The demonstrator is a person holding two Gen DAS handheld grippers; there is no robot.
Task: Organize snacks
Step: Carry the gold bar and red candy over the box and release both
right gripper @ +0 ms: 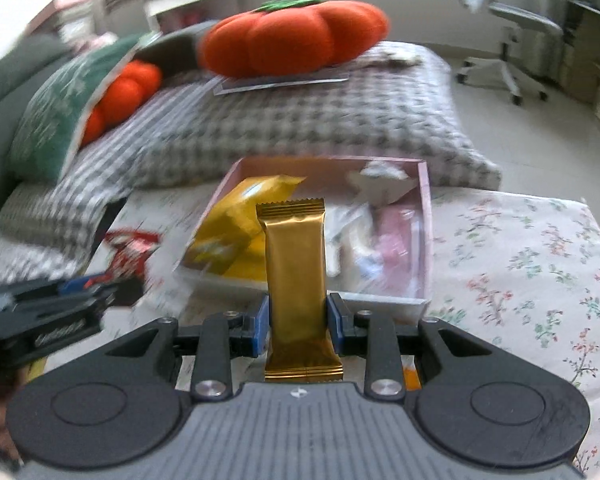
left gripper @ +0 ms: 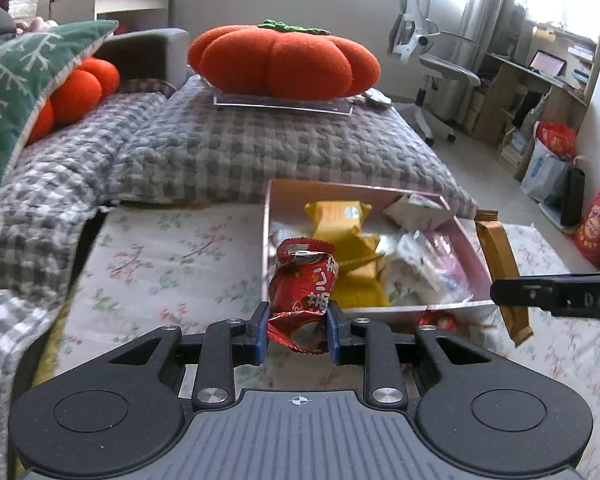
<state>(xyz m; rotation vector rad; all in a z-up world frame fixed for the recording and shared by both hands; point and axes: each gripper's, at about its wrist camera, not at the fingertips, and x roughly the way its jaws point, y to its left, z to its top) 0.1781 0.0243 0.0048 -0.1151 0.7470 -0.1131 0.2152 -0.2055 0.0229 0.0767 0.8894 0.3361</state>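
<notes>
Two grippers are loaded, and both face the same target. The left gripper (left gripper: 298,330) is clamped on a crumpled red packet (left gripper: 303,280), pinched at its lower end, with the packet standing up and forward from the pads. The right gripper (right gripper: 296,326) is closed on a gold bar (right gripper: 296,280), held near its lower third, long axis upright and in line with the fingers.

The pink box (left gripper: 265,240) lies straight ahead of both tools on the floral cloth (left gripper: 160,264), its near wall just beyond the fingertips. It already holds yellow packets (left gripper: 340,220) on the left and white and pink wrappers (left gripper: 424,256) on the right.

Judged from the left view, the red packet sits at the box's near-left corner, so the left hand appears nearer to a drop. The bar, seen there at the box's near-right edge (left gripper: 500,264), hangs tilted outside the wall.

A short forward carry over the near wall should serve for either. The right view is blurred; finer spacing cannot be told.
</notes>
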